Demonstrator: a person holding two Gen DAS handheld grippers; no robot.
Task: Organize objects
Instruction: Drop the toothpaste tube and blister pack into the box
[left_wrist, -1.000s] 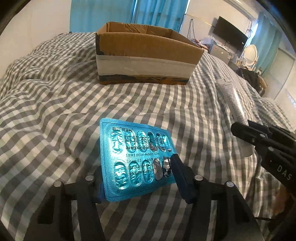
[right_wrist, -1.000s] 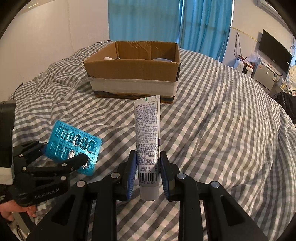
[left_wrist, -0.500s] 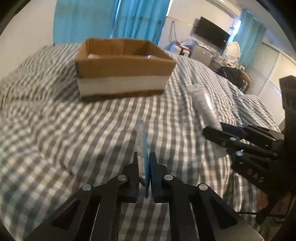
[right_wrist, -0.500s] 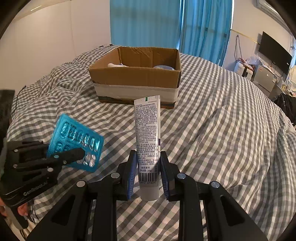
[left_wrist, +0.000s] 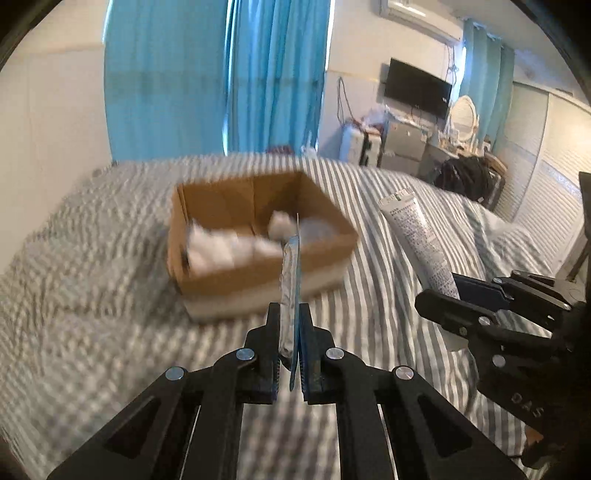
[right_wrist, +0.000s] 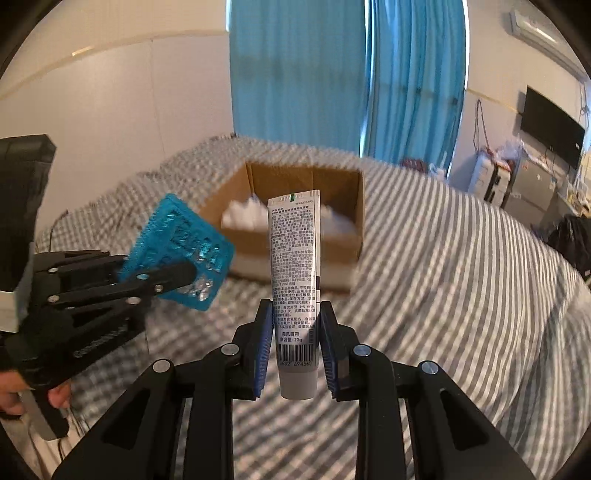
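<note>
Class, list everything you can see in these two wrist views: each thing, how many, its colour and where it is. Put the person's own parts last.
Blister pack: one, blue with silver foil, clamped in the left tongs, above the bed.
Tube: one, white with a grey cap end, clamped in the right tongs, above the bed.
Cardboard box: one, brown with a white band, open, on the bed; blurred white items inside.
Bed cover: one, grey and white check.
Curtains: blue, behind the bed.
Television: one, black, on the far wall.
Left tongs: black, shut on the pack.
Right tongs: black, shut on the tube.
Hand: one, lower left edge.
</note>
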